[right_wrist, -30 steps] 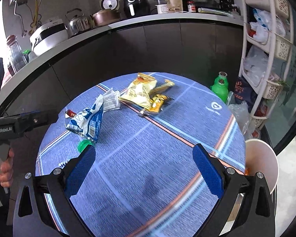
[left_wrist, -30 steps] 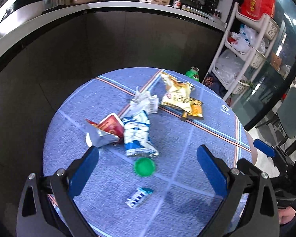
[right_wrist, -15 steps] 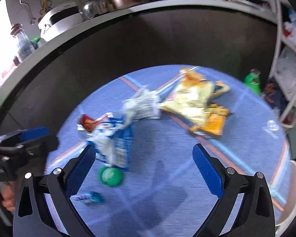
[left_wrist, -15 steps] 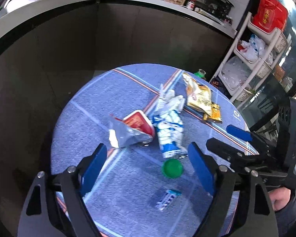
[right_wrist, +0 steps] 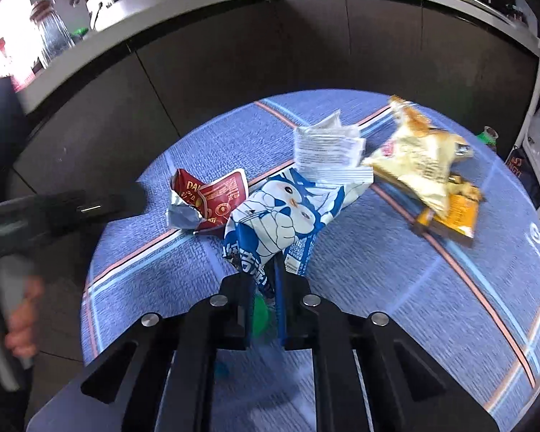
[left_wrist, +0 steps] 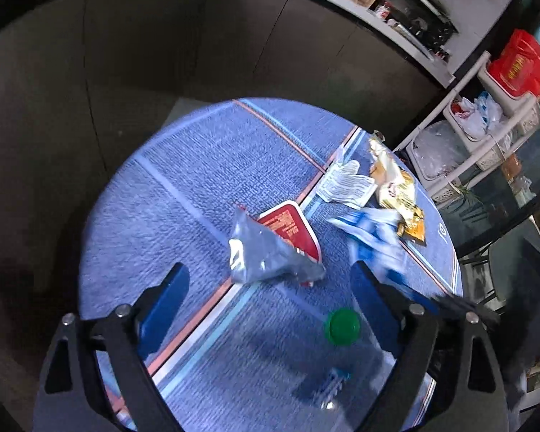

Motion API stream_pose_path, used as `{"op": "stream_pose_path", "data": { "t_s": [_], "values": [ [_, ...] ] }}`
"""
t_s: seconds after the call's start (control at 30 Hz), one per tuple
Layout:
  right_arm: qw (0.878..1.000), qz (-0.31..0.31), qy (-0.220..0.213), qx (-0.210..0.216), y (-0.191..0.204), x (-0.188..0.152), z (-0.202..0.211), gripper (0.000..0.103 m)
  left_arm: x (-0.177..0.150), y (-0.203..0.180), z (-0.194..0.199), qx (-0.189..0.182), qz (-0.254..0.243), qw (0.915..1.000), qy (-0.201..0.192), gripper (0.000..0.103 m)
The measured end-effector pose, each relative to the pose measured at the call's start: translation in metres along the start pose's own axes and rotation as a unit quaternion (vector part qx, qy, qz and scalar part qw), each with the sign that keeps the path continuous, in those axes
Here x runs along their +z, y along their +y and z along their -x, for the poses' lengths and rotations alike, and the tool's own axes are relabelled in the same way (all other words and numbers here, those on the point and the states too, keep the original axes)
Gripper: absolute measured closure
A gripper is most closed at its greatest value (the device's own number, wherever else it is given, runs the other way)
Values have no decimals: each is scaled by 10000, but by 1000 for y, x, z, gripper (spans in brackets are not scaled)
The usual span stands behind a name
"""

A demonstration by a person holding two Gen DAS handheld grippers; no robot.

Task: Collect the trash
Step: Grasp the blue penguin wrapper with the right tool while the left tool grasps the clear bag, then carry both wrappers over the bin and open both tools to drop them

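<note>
Over on the left, the left claw is hanging wide open above the round worktop with its blue striped cloth, its jaws just having spread a little further, nothing between them but air. Just ahead of it, the torn red-and-silver foil snack wrapper is lying crumpled on the cloth. Moving right, the small green round bottle cap is sitting near that claw's right finger. Now the right claw is clenching, jaws having just snapped together on the near end of the blue-and-white cartoon-printed snack bag, which is lying beside the red wrapper. Further right, the white printed paper wrapper is resting at the bag's far end, and the yellow crumpled chip bag is lying beyond it.
</note>
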State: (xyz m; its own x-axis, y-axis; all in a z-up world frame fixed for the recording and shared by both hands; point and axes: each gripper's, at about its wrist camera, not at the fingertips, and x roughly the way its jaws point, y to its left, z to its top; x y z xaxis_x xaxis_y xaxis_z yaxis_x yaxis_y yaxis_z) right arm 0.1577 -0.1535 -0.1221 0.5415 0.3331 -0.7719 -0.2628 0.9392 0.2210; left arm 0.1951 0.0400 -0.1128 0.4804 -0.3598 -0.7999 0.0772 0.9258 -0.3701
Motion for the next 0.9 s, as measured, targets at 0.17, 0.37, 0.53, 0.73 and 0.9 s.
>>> {"op": "stream_pose_path", "data": {
  "t_s": [0.17,0.37,0.53,0.73,0.9],
  "values": [
    [9998,-97,-146,-88,-12,-21,32,95,10,1,-38,38,130,9994,307,20],
    [9992,-291,-279,-60,-21,-42,55,95,8,-2,-52,-53,369,9979,524,73],
    [9984,-366,-432,-28,-26,-49,73,95,-4,-16,-39,-89,237,9988,414,75],
    [9959,-566,-699,-95,-37,-54,97,95,-10,-67,1,-217,-355,9991,-6,75],
    [9915,-819,-974,-257,-59,-63,122,95,-12,-132,21,-570,-983,9934,-152,75]
  ]
}}
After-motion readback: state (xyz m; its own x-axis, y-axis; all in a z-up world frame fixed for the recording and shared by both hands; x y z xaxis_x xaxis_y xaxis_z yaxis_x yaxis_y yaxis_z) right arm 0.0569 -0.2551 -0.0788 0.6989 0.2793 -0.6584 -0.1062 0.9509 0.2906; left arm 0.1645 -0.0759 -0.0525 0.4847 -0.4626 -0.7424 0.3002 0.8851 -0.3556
